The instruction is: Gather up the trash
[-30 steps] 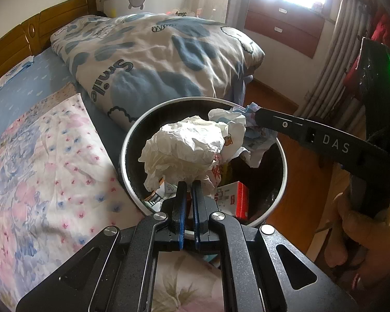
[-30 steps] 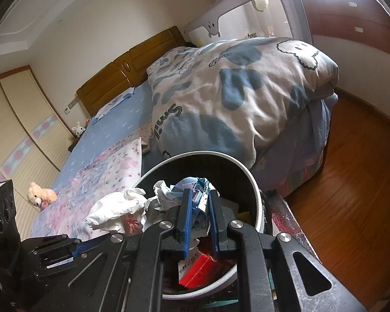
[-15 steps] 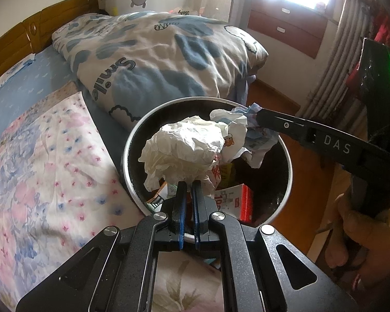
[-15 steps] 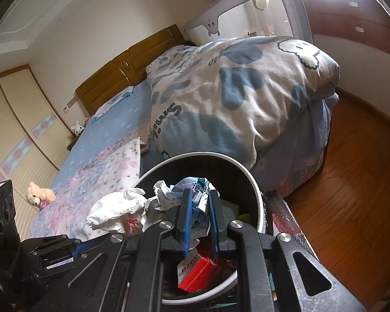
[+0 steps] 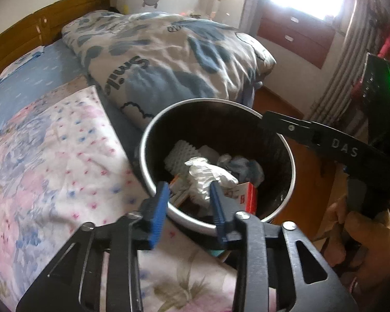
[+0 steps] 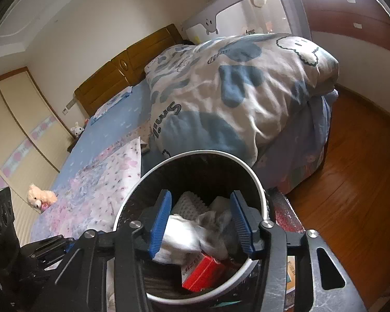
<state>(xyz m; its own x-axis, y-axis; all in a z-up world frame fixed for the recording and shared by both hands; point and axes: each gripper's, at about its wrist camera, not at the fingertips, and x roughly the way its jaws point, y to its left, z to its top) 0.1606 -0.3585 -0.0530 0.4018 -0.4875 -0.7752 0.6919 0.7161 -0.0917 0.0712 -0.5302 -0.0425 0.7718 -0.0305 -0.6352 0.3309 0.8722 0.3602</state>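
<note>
A round black trash bin with a white rim stands beside the bed. Inside lie a crumpled white paper, a grey-blue wad, a red box and a white bumpy foam piece. My left gripper is open and empty over the bin's near rim. My right gripper is open and empty above the bin; one of its fingers reaches over the bin's right rim in the left wrist view.
The bed with a floral sheet and a blue-patterned duvet lies left and behind the bin. Wooden floor lies to the right. A wooden headboard, a wardrobe and a plush toy are farther off.
Both grippers opened. The white crumpled paper and the grey-blue wad dropped from them into the bin.
</note>
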